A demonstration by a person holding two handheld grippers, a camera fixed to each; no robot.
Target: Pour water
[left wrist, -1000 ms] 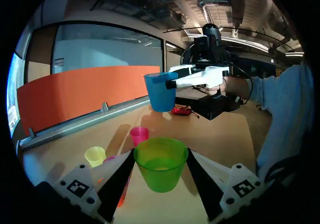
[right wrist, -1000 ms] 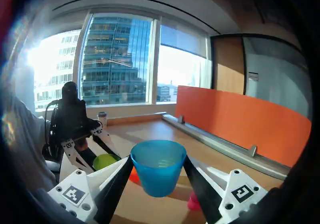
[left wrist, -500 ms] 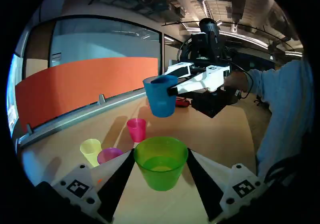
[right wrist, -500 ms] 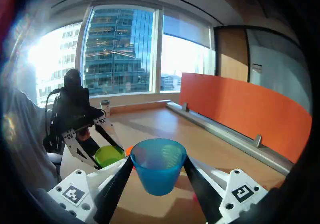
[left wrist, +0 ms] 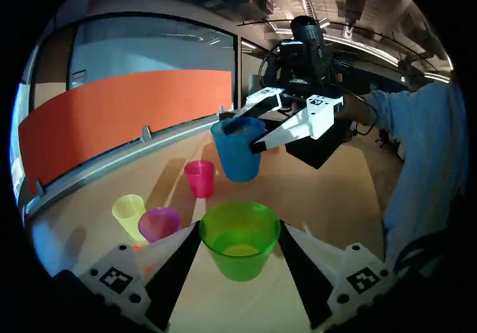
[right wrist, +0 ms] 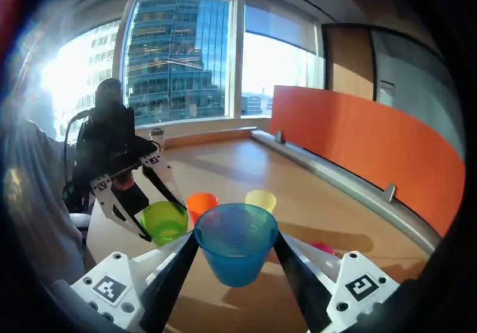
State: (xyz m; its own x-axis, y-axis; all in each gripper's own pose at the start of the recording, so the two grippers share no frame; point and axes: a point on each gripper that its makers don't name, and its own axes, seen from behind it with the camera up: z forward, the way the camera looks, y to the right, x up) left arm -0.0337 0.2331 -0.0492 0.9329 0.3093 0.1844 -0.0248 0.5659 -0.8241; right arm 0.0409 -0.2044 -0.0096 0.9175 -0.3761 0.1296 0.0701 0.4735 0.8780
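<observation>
Wooden table (left wrist: 334, 202) runs along an orange partition (left wrist: 119, 112). Large windows (right wrist: 179, 59) stand at the far end in the right gripper view. A person's light sleeve (left wrist: 429, 154) enters from the right of the left gripper view, behind the right gripper (left wrist: 240, 137).

Right gripper: both fingers clamp the blue cup (left wrist: 237, 154) by its sides, near the rim. The cup is held off the table, roughly upright, beyond and above the green cup (left wrist: 239, 255). Contents of the blue cup cannot be determined.

Left gripper (left wrist: 238, 232): both fingers are closed against the green cup, which is upright. There appears to be a little liquid at its bottom.

On the table to the left in the left gripper view are a pink cup (left wrist: 200, 178), a yellow cup (left wrist: 129, 214) and a purple cup (left wrist: 159, 223), the latter two just beside each other. An orange cup (right wrist: 201, 205) stands near the green cup in the right gripper view.
</observation>
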